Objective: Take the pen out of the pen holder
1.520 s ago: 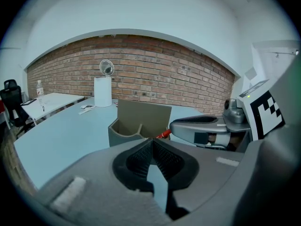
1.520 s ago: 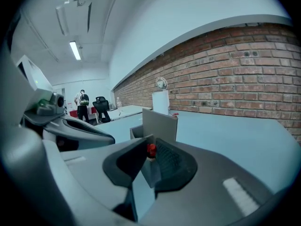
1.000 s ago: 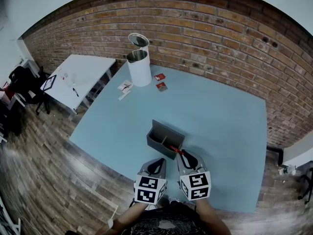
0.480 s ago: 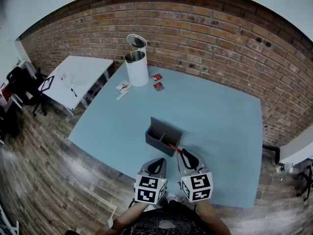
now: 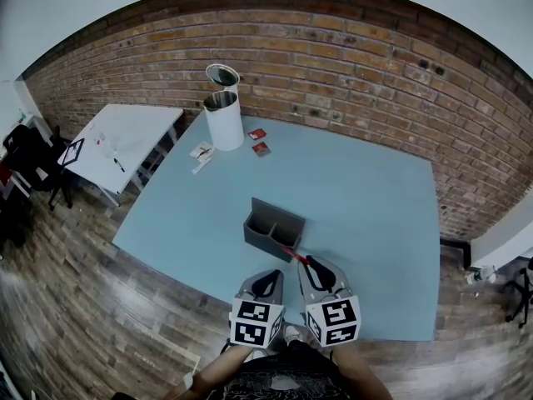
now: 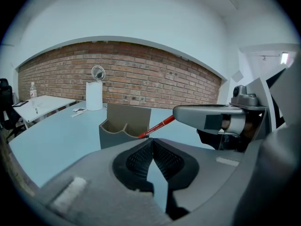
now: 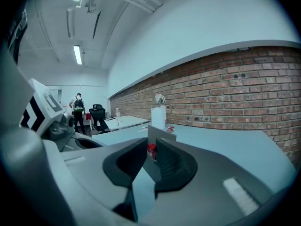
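A grey two-compartment pen holder (image 5: 275,227) stands on the blue table (image 5: 375,198), just ahead of both grippers. A red pen (image 5: 294,255) slants from the holder's near right corner back to my right gripper (image 5: 310,262), which is shut on its rear end. In the right gripper view the red pen (image 7: 151,150) sits pinched between the pads, with the pen holder (image 7: 161,133) right behind it. My left gripper (image 5: 268,276) hangs beside it, shut and holding nothing. The left gripper view shows the pen holder (image 6: 123,125), the red pen (image 6: 159,125) tilted out of it, and the right gripper (image 6: 211,118).
A white cylindrical kettle (image 5: 223,119) with its lid up stands at the table's far left corner, with two red packets (image 5: 259,141) and white papers (image 5: 201,151) nearby. A white side table (image 5: 125,144) lies left, a brick wall (image 5: 350,73) behind. A person (image 7: 78,108) stands far off.
The right gripper has drawn back a little with the pen, so the gap to the holder has grown. The head view has shifted; the left gripper stays shut alongside.
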{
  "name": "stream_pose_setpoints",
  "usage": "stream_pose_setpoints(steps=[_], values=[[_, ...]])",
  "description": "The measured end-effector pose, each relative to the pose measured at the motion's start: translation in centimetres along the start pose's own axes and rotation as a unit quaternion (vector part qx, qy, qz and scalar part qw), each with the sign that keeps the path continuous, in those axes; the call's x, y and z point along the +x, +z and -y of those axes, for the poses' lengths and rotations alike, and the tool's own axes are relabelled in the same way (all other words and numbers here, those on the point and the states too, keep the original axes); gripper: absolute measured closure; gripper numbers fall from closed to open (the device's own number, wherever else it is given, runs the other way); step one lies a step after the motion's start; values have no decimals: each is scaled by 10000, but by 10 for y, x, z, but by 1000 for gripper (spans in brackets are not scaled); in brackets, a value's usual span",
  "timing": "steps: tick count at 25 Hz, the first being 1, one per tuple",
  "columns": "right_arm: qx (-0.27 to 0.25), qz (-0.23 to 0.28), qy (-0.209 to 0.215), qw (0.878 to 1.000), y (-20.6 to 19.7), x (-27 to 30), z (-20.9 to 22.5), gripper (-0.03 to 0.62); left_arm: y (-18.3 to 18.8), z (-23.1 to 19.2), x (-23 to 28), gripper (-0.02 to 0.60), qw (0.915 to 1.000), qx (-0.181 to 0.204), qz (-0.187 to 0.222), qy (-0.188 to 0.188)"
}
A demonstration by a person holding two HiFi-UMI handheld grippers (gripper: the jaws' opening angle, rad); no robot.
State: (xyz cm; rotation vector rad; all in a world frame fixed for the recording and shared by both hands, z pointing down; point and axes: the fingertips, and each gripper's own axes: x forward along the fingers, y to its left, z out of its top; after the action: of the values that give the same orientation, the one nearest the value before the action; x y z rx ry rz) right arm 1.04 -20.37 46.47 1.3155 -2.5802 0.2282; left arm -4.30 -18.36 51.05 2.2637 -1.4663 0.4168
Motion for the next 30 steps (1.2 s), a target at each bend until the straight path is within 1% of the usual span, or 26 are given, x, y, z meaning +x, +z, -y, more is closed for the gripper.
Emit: stream_pose_setpoints(steps=[4, 9, 15, 18, 26, 30], values=[[11, -27, -75, 10000, -5, -7, -7, 534, -2, 0, -8, 581, 9999, 110, 24, -37], [51, -66, -142, 9999, -10, -13, -19, 534, -3, 3, -20, 581, 9998, 115, 63, -148], [75, -143, -173, 9997, -20, -21, -37, 534, -6, 3, -37, 581, 9994, 237, 143, -213], [80, -174, -191, 9996, -24, -25, -45, 534, -8, 5, -45, 581, 9992, 216, 153, -284], [-89, -241, -214, 9994, -29, -36, -63, 534, -13, 10, -63, 581, 9987, 257, 255, -365], [-137, -288, -309, 9990, -33, -41, -67, 534, -19, 11, -69, 581, 9984, 277, 290, -403]])
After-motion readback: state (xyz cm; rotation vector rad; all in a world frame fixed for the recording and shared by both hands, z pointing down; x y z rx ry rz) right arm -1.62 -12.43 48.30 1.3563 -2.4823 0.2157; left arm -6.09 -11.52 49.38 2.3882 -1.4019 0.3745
